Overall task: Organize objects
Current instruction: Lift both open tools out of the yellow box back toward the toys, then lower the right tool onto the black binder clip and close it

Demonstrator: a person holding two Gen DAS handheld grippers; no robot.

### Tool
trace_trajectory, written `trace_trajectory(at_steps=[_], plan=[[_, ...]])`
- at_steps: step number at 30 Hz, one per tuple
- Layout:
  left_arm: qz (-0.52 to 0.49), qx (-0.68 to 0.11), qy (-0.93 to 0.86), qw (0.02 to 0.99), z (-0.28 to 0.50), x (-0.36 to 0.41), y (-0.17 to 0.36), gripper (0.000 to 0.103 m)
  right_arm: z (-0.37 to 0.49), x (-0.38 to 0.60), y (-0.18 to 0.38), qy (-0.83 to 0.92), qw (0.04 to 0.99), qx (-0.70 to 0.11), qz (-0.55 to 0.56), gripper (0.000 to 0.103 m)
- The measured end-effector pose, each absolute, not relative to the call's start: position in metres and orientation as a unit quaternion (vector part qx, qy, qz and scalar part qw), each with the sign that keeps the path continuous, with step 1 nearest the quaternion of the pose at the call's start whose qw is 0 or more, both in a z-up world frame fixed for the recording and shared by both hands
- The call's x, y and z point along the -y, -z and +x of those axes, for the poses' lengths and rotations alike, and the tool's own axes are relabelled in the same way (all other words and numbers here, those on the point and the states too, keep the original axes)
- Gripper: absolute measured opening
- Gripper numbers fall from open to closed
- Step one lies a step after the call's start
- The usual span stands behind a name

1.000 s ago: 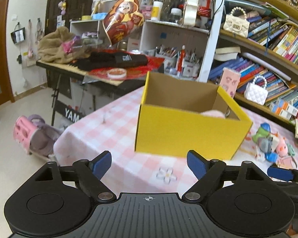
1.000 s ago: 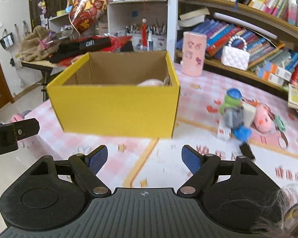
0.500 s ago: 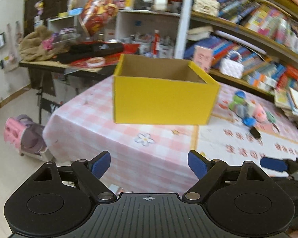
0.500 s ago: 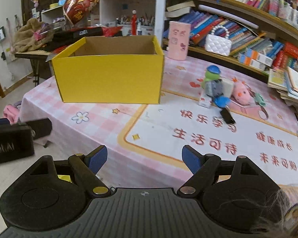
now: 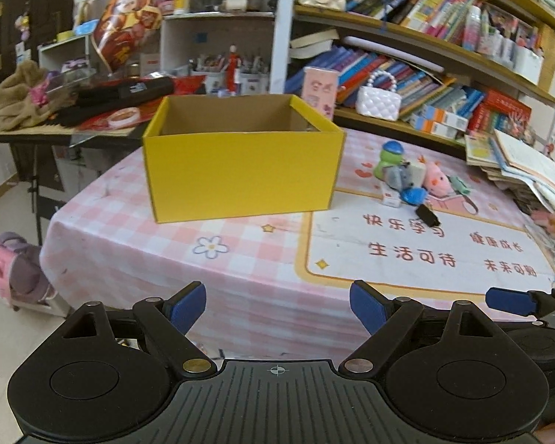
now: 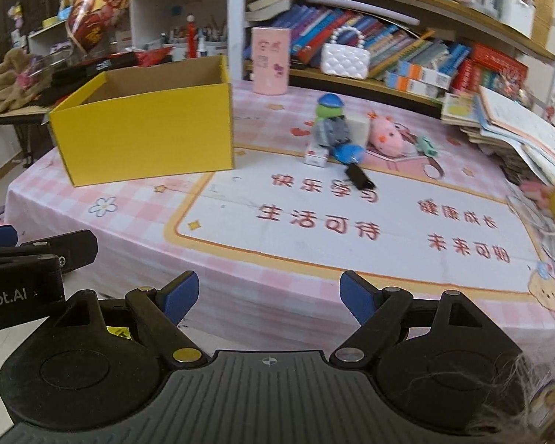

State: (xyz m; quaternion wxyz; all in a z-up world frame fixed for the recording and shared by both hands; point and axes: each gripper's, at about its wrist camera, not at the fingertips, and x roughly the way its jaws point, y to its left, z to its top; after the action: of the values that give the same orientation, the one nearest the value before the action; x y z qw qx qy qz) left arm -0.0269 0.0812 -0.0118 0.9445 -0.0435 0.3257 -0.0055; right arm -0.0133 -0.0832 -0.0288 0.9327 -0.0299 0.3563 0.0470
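Left wrist: left gripper (image 5: 277, 309) gapes, tilted tableward, seemingly empty.

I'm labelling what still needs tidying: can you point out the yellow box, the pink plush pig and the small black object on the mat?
yellow box (image 5: 240, 174), left wrist view, front wall.
pink plush pig (image 6: 386, 135), right wrist view, body.
small black object (image 6: 359, 177), right wrist view, its middle.

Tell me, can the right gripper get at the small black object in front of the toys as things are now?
Probably yes. The right gripper is open and empty, and only bare tablecloth lies between it and the small black object, which lies apart from the toy pile.
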Motion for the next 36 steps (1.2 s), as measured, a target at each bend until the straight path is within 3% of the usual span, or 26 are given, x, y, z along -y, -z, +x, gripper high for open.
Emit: trace_trajectory(at_steps=[19,36], plan=[[-0.004,-0.330,0.104,0.938,0.022,-0.008,0.012,0.087,0.005,0.168,0.029,0.078,0.928,-0.364,0.024,0.084],[-0.033,-0.338,0.057,0.939,0.067,0.019,0.016,0.087,0.071,0.194,0.033,0.010,0.927,-0.375,-0.004,0.081]])
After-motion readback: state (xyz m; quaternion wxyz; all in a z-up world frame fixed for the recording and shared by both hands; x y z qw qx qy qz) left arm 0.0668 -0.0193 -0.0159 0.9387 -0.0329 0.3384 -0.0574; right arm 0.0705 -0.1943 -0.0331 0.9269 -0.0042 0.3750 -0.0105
